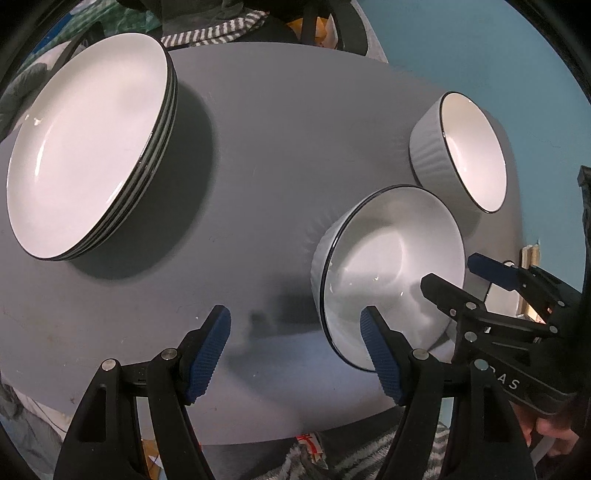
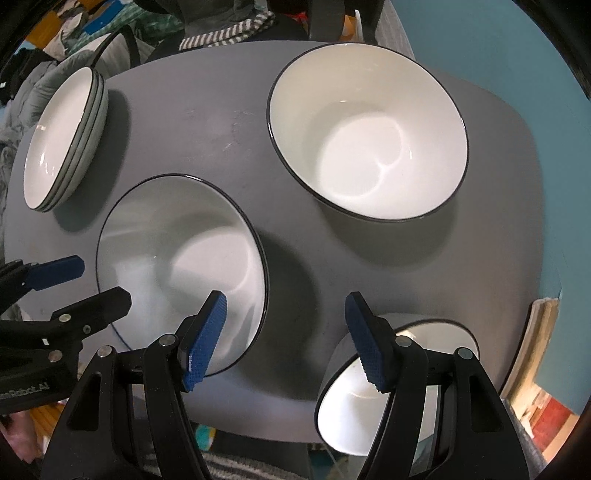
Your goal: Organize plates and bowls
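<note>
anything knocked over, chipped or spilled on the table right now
Nothing stands out. The stack of plates sits even at the table's left end. Three bowls, the near one, the far one and the one at the right edge, stand upright and empty, not yet stacked. No chips or spills show.

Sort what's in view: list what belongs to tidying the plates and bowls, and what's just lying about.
Job: plate stack; near bowl; far bowl; third bowl at the table edge; left gripper and right gripper, both open.

Lying about: striped cloth; books; table.
</note>
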The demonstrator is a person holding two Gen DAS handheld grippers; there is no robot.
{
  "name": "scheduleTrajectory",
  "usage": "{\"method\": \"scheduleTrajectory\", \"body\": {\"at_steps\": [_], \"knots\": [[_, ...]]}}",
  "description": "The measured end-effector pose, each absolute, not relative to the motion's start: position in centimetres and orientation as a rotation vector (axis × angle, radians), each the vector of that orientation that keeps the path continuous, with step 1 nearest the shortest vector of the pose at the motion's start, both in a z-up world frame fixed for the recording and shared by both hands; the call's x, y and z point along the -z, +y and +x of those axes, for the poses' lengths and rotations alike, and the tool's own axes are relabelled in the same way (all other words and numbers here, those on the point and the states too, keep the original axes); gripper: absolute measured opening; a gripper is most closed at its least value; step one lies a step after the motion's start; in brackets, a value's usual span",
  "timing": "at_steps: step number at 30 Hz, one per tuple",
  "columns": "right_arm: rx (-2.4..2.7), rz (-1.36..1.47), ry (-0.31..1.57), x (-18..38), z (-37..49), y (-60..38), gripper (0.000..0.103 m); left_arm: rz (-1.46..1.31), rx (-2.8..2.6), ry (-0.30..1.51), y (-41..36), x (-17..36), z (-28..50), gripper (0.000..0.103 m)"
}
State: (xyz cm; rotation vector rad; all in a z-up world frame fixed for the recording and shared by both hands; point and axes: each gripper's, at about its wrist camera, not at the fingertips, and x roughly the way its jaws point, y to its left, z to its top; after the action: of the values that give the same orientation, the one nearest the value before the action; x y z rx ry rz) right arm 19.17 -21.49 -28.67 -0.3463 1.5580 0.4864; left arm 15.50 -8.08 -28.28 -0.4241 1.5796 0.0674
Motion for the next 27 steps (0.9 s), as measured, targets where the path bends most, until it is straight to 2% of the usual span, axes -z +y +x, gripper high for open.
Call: {"method": "scheduleTrajectory", "body": {"at_steps": [6, 8, 10, 12, 14, 16, 18, 21, 23, 27], "knots": [[-0.506, -0.338, 1.561, 28.8, 19.4, -21.0, 0.066, -0.424, -0.087, 1.576, -7.9, 28.6, 16.1, 0.074], [-0.511, -0.344, 1.561, 28.9, 19.4, -20.7, 0.066, -0.425, -0.091, 1.579, -7.8, 28.8, 16.3, 0.068], [-0.518, -0.341, 1.568, 29.0, 19.5, -20.5, 0.066, -0.420, -0.096, 1.591, -7.6, 28.9, 16.5, 0.057], [-0.519, -0.335, 1.574, 29.1, 19.7, -20.4, 0.061, -0.415, -0.097, 1.597, -7.7, 29.1, 16.7, 0.054], [-0.515, -0.338, 1.581, 29.2, 19.2, -20.1, 0.050, -0.408, -0.097, 1.598, -7.6, 29.1, 16.8, 0.051], [-0.516, -0.334, 1.593, 29.3, 19.2, -19.9, 0.042, -0.410, -0.095, 1.601, -7.4, 29.1, 16.9, 0.045], [-0.521, -0.327, 1.608, 29.5, 19.1, -19.7, 0.037, -0.425, -0.097, 1.609, -7.1, 29.3, 16.9, 0.045], [-0.529, -0.326, 1.625, 29.6, 18.9, -19.1, 0.027, -0.473, -0.070, 1.620, -6.7, 29.8, 16.9, 0.031], [-0.538, -0.329, 1.632, 29.6, 18.7, -18.7, 0.018, -0.458, -0.058, 1.620, -6.8, 29.8, 17.0, 0.031], [-0.549, -0.333, 1.634, 29.5, 18.3, -17.7, 0.013, -0.390, -0.038, 1.622, -7.8, 29.6, 17.6, 0.026]]}}
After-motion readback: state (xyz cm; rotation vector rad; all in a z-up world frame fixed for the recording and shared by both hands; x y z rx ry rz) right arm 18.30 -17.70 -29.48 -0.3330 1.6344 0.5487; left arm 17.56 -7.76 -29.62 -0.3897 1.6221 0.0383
